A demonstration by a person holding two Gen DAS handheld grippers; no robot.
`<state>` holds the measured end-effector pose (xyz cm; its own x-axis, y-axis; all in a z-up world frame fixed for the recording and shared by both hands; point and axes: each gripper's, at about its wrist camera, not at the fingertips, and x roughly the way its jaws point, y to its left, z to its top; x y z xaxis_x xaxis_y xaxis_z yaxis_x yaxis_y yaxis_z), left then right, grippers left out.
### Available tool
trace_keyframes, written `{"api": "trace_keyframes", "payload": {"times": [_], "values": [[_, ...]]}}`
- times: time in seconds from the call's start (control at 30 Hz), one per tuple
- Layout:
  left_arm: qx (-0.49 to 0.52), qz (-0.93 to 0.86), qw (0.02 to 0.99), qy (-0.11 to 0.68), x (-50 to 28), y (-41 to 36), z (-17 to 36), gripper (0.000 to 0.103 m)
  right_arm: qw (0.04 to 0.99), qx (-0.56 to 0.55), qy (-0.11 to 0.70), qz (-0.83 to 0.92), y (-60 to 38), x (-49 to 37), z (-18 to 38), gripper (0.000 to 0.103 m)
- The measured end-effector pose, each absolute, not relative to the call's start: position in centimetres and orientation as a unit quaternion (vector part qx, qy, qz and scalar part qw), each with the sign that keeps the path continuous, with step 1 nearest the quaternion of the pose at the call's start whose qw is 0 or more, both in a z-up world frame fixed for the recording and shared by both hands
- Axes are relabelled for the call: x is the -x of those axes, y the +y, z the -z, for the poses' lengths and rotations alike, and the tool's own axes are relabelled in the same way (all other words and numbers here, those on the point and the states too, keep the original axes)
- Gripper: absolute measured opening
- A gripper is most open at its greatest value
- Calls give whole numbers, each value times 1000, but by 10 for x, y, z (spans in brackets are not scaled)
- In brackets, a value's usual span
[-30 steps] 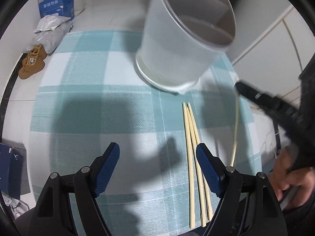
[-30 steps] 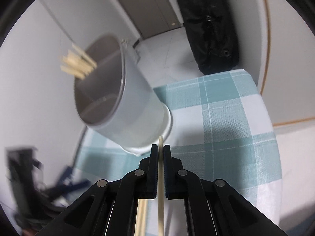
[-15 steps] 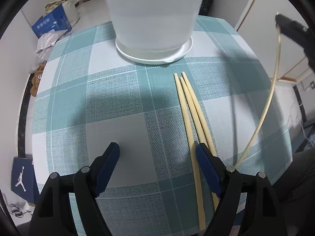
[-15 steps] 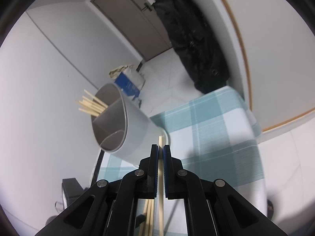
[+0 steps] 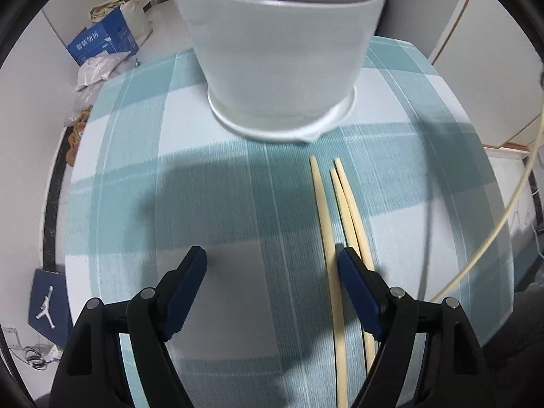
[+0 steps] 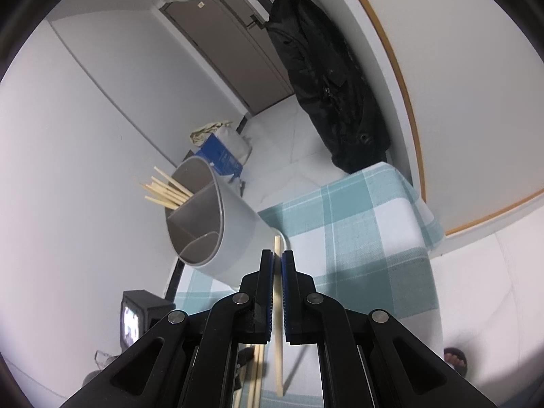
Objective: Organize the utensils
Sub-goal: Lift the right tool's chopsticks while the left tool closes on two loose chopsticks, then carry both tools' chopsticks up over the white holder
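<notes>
**Two wrist fisheyes, one steep and one shallow**

The left wrist view looks steeply down past the left tongs (image 5: 272, 265), close over the checked surface (image 5: 142, 183). Ahead of these tongs stands the holder (image 5: 282, 54), large in frame; loose chopsticks (image 5: 324, 224) lie by their right finger.

The right wrist view sits higher, facing forward at a shallower angle along the right tongs (image 6: 277, 265), taking in walls, a door and floor beyond. The same holder (image 6: 234, 224) appears ahead and left of them, smaller and farther.

Both views share the holder, the surface (image 6: 357, 231) and the held chopstick (image 6: 278, 306), which the left view shows at its right edge (image 5: 510, 210).
</notes>
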<state>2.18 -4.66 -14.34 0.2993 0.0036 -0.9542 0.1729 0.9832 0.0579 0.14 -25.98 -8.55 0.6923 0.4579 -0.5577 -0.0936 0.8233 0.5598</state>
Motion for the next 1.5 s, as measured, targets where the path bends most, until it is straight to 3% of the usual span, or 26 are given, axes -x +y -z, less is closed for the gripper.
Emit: {"api": "trace_keyframes", "payload": {"times": [0.13, 0.23, 0.3, 0.5, 0.57, 0.63, 0.7, 0.83, 1.0, 1.5], "values": [[-93, 44, 806, 582, -27, -57, 143, 75, 880, -267, 364, -151, -266, -6, 86, 4], [-100, 43, 807, 581, -32, -64, 142, 66, 875, -279, 369, -145, -273, -9, 86, 4], [-93, 49, 804, 585, -35, -67, 141, 49, 873, -285, 369, -144, -278, -9, 85, 4], [-111, 51, 808, 577, -37, -80, 141, 29, 871, -292, 369, -140, -287, -12, 85, 4], [-97, 41, 814, 572, -36, -79, 143, 28, 871, -292, 369, -142, -287, -12, 85, 4], [-85, 38, 817, 569, -36, -81, 143, 19, 872, -292, 367, -143, -287, -12, 84, 4], [-79, 48, 818, 568, -33, -85, 145, 4, 873, -289, 366, -144, -285, -11, 84, 4], [-112, 48, 819, 560, -28, -93, 147, 1, 873, -284, 369, -143, -282, -10, 85, 4], [-58, 54, 817, 571, -32, -76, 140, 1, 877, -278, 367, -138, -281, -4, 85, 4], [34, 81, 903, 421, -4, -38, 37, 1, 918, -209, 296, -163, -243, 40, 67, 4]]}}
